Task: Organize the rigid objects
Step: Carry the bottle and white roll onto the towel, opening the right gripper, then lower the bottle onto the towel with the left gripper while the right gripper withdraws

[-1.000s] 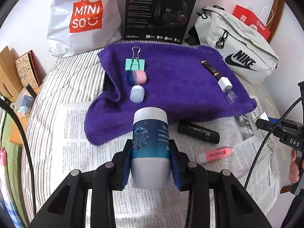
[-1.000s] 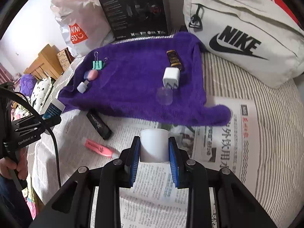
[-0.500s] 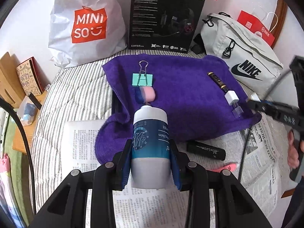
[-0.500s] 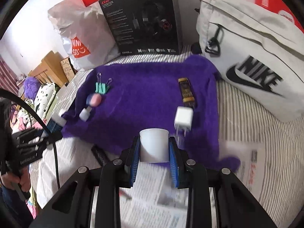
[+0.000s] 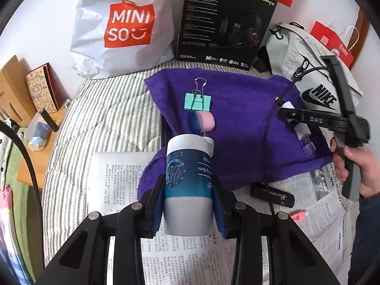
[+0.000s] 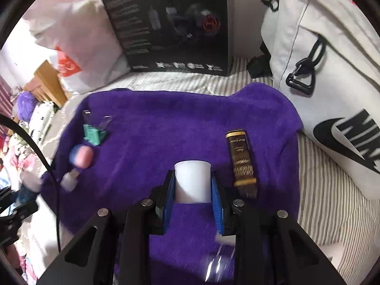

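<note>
1. Left gripper (image 5: 188,204) has its jaws pinching a white and teal balm tube (image 5: 187,180), held upright just over the near edge of the purple towel (image 5: 242,128).
2. Right gripper (image 6: 192,204) has its jaws clamped on a small white cap (image 6: 192,180), hovering over the middle of the towel. This view is pretty blurry.
3. On the towel's left part sits a mint binder clip (image 5: 197,102), and just on the near side of it a pink and blue capsule-shaped thing (image 5: 201,123).
4. On the towel's right part lies a dark brown and gold tube (image 6: 241,161), right beside the white cap.
5. Off the towel's near edge, on the newspaper (image 5: 123,180), there's a black tube (image 5: 273,194) and a pink highlighter (image 5: 298,215).
6. Behind the towel: a white Miniso bag (image 5: 123,28), a black headset box (image 5: 225,21) and a pale Nike bag (image 5: 313,76).
7. A hand (image 5: 356,168) grips the right gripper's handle at the towel's right end.
8. It's all on a striped bed (image 5: 114,114).
</note>
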`<state>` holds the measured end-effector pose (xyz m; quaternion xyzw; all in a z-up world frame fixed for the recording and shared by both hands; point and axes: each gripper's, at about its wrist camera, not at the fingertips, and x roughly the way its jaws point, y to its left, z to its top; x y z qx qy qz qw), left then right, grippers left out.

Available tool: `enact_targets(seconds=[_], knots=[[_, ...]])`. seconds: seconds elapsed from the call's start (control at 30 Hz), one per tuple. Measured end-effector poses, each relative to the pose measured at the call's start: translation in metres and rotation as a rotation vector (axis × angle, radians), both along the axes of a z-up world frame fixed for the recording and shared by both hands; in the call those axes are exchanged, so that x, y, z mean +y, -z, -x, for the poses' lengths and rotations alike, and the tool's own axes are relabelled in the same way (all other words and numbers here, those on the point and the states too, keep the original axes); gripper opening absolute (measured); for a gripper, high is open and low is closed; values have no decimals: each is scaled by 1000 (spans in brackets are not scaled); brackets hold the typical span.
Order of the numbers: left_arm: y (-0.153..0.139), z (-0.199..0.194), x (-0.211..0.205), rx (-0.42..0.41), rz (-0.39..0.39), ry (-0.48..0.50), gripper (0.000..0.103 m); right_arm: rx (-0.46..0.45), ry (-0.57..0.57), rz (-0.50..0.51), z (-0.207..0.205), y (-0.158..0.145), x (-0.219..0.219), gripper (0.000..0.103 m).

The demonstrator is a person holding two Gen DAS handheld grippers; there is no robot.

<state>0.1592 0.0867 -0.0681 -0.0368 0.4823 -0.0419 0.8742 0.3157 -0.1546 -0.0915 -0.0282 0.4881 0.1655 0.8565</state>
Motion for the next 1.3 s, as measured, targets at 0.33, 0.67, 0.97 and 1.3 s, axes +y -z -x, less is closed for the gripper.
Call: enact_targets(seconds=[0.33, 0.67, 0.97, 1.3], knots=[[3, -6, 6, 5, 16, -3, 34, -9, 4, 39, -11, 14, 4, 30], [3, -7, 5, 6, 20, 3, 34, 30, -11, 9, -4, 13, 0, 46], [0, -10, -7, 0, 18, -3, 34, 6, 0, -20, 25, -13, -19, 49], [-2, -31, -32, -2, 15, 43, 34, -22, 9, -28, 68, -28, -42, 50]])
